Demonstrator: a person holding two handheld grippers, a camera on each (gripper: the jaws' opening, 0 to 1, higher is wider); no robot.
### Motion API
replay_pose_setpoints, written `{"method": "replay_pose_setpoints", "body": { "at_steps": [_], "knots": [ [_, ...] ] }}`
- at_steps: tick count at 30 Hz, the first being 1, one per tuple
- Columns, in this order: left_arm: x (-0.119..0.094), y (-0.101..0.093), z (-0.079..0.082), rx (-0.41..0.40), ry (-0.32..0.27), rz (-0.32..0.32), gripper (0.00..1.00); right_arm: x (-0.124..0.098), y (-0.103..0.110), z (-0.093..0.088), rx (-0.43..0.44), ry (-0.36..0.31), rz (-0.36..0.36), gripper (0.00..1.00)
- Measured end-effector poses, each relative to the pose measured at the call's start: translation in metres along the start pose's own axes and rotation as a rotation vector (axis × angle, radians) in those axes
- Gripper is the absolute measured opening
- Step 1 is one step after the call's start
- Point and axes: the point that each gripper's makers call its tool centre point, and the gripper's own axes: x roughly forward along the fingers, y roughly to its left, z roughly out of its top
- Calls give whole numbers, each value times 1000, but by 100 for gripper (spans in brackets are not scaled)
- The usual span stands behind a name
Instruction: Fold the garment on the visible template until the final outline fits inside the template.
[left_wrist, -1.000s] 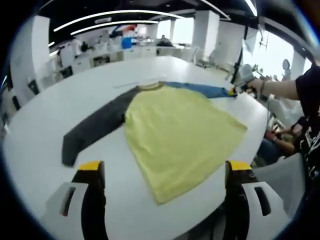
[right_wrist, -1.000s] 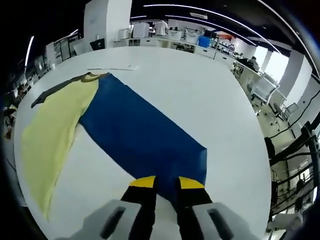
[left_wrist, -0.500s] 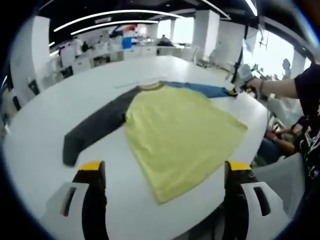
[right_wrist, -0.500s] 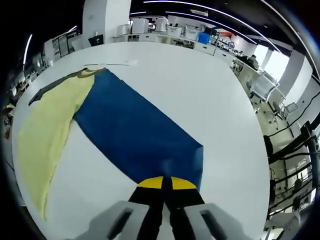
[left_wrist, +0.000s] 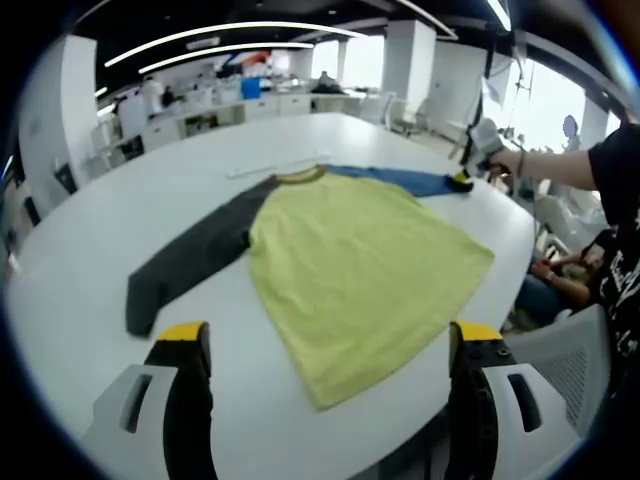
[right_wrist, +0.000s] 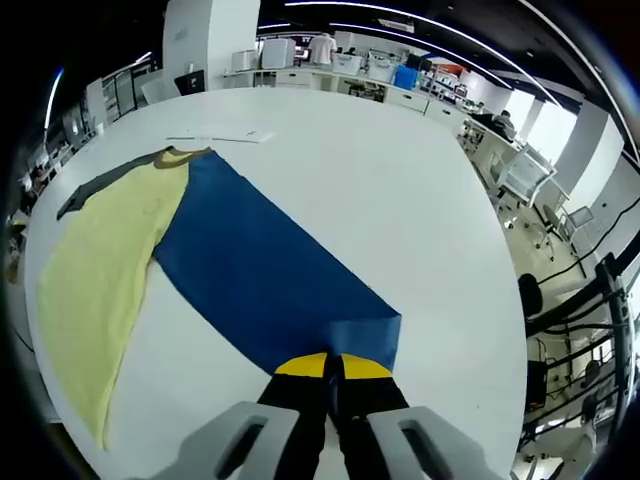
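Note:
A long-sleeved shirt lies flat on the white table (left_wrist: 90, 250). Its body is yellow (left_wrist: 355, 265), one sleeve is dark grey (left_wrist: 185, 260), the other is blue (left_wrist: 405, 180). In the right gripper view the blue sleeve (right_wrist: 270, 285) runs from the collar down to my right gripper (right_wrist: 333, 366), which is shut on the sleeve's cuff. That gripper (left_wrist: 462, 181) shows small at the far sleeve end in the left gripper view, held by a hand. My left gripper (left_wrist: 330, 332) stands open above the near table edge, short of the shirt's hem.
A thin white strip (right_wrist: 220, 136) lies on the table beyond the collar. A person (left_wrist: 610, 230) stands at the table's right side. Desks, chairs and pillars fill the room behind. The table edge (right_wrist: 500, 330) curves close past the blue cuff.
My right gripper went from slightly open around the blue cuff to shut on it, and the cuff edge has lifted a little. My left gripper has stayed where it was.

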Motion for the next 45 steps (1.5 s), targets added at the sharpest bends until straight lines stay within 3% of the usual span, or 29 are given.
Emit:
{"method": "replay_pose_setpoints", "body": {
  "at_steps": [20,33,45],
  "knots": [
    [-4,3,2,26,-13,17,95,-8,36,48,-61,-35,58,0],
    [1,2,-2,22,-9,-17,95,-8,67,79,-141,-52,70,0],
    [5,-9,2,42,-8,-59,95,-7,92,103,-158,-77,103,0]
  ]
}}
